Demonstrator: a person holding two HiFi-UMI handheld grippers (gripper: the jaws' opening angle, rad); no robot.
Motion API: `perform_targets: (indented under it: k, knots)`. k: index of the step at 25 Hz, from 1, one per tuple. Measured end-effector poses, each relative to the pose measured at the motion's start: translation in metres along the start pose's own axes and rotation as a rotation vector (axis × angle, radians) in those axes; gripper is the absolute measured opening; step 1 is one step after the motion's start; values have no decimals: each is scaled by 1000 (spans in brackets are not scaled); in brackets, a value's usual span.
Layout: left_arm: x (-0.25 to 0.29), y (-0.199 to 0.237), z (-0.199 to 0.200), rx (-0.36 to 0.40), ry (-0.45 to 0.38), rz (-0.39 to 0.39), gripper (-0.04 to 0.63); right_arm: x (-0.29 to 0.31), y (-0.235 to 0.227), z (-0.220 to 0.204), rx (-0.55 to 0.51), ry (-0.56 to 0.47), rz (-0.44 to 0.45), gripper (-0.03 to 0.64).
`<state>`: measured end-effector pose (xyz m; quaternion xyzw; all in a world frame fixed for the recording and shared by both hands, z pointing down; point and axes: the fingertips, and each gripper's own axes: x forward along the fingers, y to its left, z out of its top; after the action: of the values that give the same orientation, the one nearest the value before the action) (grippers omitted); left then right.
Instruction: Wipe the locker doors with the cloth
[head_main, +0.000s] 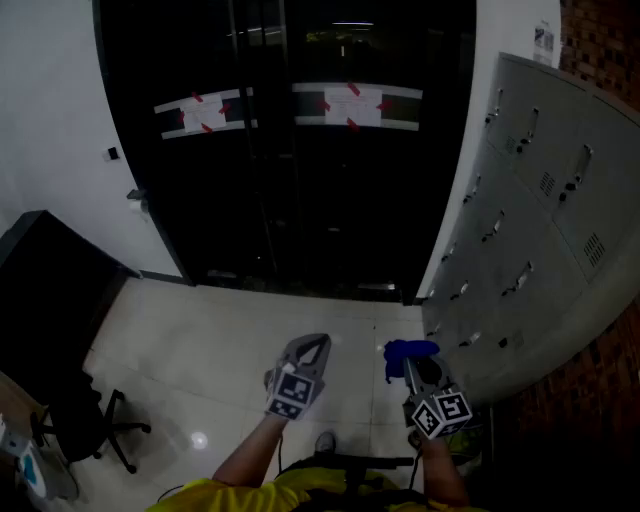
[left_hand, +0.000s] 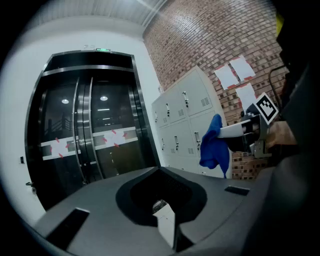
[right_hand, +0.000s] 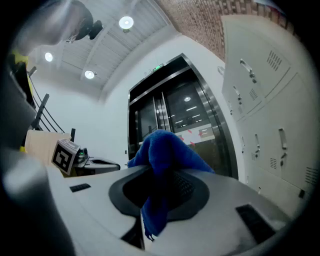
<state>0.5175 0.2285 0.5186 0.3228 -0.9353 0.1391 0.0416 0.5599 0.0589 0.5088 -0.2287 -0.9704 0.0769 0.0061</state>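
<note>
The grey lockers (head_main: 540, 200) stand along the right wall, their doors closed; they also show in the left gripper view (left_hand: 185, 120) and the right gripper view (right_hand: 270, 115). My right gripper (head_main: 415, 365) is shut on a blue cloth (head_main: 408, 349), a short way off the lowest locker doors and not touching them. The cloth (right_hand: 165, 150) bunches over the jaws of the right gripper (right_hand: 165, 172) and hangs down between them. From the left gripper view the cloth (left_hand: 214, 145) dangles from the right gripper's tips. My left gripper (head_main: 308, 352) is beside it, shut and holding nothing (left_hand: 161, 172).
Dark glass double doors (head_main: 290, 150) with taped paper strips fill the wall ahead. A black office chair (head_main: 95, 420) and a dark cabinet (head_main: 50, 290) stand at the left. A brick wall (head_main: 600, 30) rises behind the lockers. Pale glossy floor tiles (head_main: 230, 330) lie below.
</note>
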Motion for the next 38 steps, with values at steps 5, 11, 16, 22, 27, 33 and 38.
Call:
perform_targets:
  k: [5,11,16,22,27,33,38]
  knots:
    - [70,78,3,20,-6,-9,2,104,-19,17,-35,-24,-1,71]
    - [161,139,0,50,13,-17,2,190,-68,10,-25,11,-26,71]
    - [253,180,-17,71,34,-25,2,265,-133,-4,-14,25,-46,71]
    - [385,237,-3,102,8,-27,2,377,-228,5,0,-4,-43,71]
    - [507,282,22,131,-9,-7,2,471,-315,32,-33,-30,0,71]
    - [636,300,40,141,-32,-100,2,521,-395,61,-44,-37,-90,71]
    - [768,229,83,174,-145,-402,2,484,-516,75,-80,-78,-444,71]
